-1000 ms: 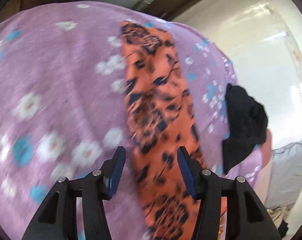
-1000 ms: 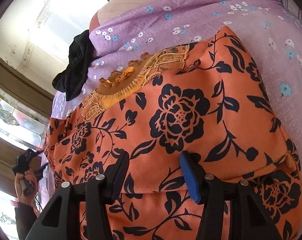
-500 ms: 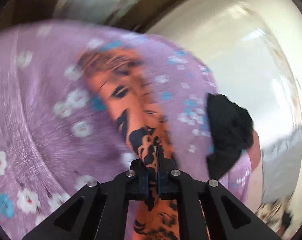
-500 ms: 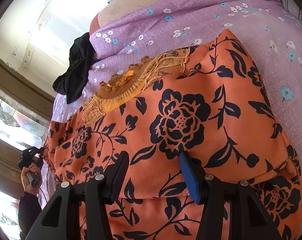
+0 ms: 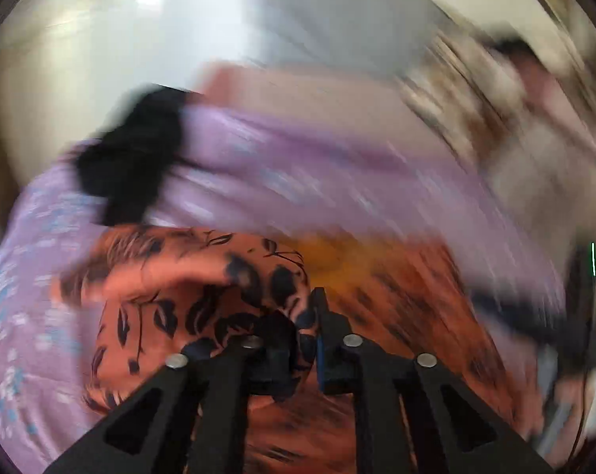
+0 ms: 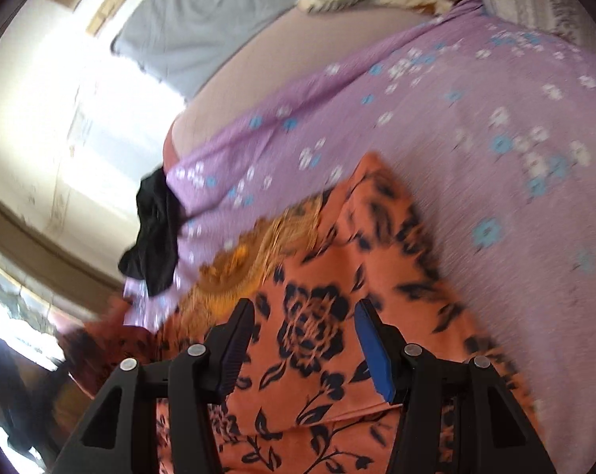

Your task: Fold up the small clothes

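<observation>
Left gripper: your fingers are clamped on a bunched edge of the orange floral garment. Cloth is pinched right between the pads and bulges to the left of them in the left wrist frame. That view is heavily motion-blurred, so I can't tell which edge or corner you've got.

Right gripper: fingers apart, nothing between them. It hovers over the garment; contact with the fabric can't be told from here.

Where the garment is: spread on the purple flowered bedsheet, filling the lower centre of the right wrist frame. The embroidered neckline sits above and left of the right fingers. The long axis seems to run from lower right toward the lower left of that frame, where the lifted cloth blurs out.

The key relation: the flat body of the garment lies ahead and to the right of your left fingers in the left frame, so my read is the held edge gets carried that way, across the long axis and over the body. The left hand does the move; the right is already over the body and well placed to pin it.

Black cloth lies at the sheet's edge, left centre, near the neckline but apart. Keep the fold off it.
</observation>
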A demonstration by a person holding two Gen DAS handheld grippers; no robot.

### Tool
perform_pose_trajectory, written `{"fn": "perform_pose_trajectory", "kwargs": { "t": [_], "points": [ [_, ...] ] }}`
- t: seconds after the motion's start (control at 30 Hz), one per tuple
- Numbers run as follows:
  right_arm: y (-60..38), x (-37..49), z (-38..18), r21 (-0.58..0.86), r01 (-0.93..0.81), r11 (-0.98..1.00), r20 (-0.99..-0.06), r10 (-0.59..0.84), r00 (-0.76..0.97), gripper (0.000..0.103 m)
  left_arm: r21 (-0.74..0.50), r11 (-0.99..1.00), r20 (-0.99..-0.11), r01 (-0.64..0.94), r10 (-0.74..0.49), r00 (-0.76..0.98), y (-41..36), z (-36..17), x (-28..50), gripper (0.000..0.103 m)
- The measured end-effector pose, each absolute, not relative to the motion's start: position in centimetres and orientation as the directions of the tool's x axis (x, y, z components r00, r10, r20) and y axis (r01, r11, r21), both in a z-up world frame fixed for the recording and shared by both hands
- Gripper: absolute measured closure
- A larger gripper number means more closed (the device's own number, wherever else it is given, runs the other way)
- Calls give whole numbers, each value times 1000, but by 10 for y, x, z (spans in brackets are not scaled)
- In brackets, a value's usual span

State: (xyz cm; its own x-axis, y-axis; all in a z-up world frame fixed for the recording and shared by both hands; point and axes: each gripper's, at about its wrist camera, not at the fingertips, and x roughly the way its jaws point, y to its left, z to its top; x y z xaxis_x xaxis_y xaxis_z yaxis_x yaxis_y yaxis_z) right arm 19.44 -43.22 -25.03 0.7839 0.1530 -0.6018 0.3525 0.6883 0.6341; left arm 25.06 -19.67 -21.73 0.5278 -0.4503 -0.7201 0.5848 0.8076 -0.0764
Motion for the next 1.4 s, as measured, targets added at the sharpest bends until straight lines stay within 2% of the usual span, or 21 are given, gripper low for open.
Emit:
{"fn": "perform_pose_trajectory", "kwargs": {
  "t": [0.03,0.07,0.1,0.13,0.2,0.3,0.4,0.5,0.6,0.73,0.87,1.03,1.07,1.1,1.13,1.17,1.2,1.23,1.27,1.37,1.4],
  "points": [
    [-438,190,-247,637,361,681,-594,136,793,46,-45,789,-750,613,-432,501,-212,-228,236,72],
    [-443,185,-245,641,369,672,-588,122,800,45,-11,777,-770,630,-409,491,-219,-236,220,52],
    [-447,181,-242,646,376,664,-583,110,805,40,11,768,-781,641,-393,485,-222,-242,211,39],
    [-452,177,-240,653,380,655,-575,103,811,35,23,762,-789,647,-384,480,-219,-247,206,38],
    [-457,174,-238,670,376,640,-563,107,820,34,5,775,-792,631,-382,476,-205,-250,211,37],
    [-454,176,-236,673,350,652,-561,141,816,34,-107,835,-773,540,-411,483,-159,-241,218,32],
    [-431,186,-235,646,286,708,-572,201,795,34,-214,910,-747,355,-387,541,-98,-234,246,29],
    [-395,196,-230,561,183,807,-601,246,760,34,-237,957,-755,168,-291,588,-55,-246,275,29],
    [-363,209,-226,479,105,872,-638,263,724,34,-268,963,-826,5,-232,514,-29,-275,303,29],
    [-314,241,-209,289,5,957,-690,205,694,34,-212,975,-901,-73,-165,402,-29,-311,326,29],
    [-251,279,-198,101,-157,982,-768,177,615,34,-160,986,-911,-36,-134,391,-38,-313,327,28],
    [-192,326,-233,-172,-289,942,-859,0,512,36,-185,982,-912,-27,-161,377,-38,-314,329,26],
    [-190,336,-246,-201,-275,940,-869,-42,493,37,-181,983,-913,-23,-159,377,-40,-315,333,26],
    [-191,342,-256,-206,-254,945,-877,-64,476,47,-178,984,-913,-19,-158,377,-38,-316,334,26],
    [-197,349,-267,-198,-225,954,-888,-77,454,62,-176,984,-913,-14,-158,377,-39,-318,333,26],
    [-204,354,-273,-160,-201,966,-895,-57,442,63,-176,984,-913,-12,-158,376,-39,-319,333,26],
    [-211,354,-273,-110,-178,978,-890,-17,455,71,-178,984,-913,-12,-161,375,-38,-318,333,26],
    [-218,352,-270,-79,-156,985,-882,4,471,91,-180,984,-913,-13,-162,374,-37,-319,334,26],
    [-224,348,-267,-63,-136,989,-877,10,480,98,-180,984,-913,-14,-162,374,-37,-319,334,26],
    [-256,327,-247,15,-56,998,-834,43,550,98,-172,985,-913,-14,-154,378,-38,-318,335,26],
    [-277,315,-236,81,-6,997,-809,69,584,98,-168,986,-913,-14,-150,380,-38,-317,333,26]
  ]
}}
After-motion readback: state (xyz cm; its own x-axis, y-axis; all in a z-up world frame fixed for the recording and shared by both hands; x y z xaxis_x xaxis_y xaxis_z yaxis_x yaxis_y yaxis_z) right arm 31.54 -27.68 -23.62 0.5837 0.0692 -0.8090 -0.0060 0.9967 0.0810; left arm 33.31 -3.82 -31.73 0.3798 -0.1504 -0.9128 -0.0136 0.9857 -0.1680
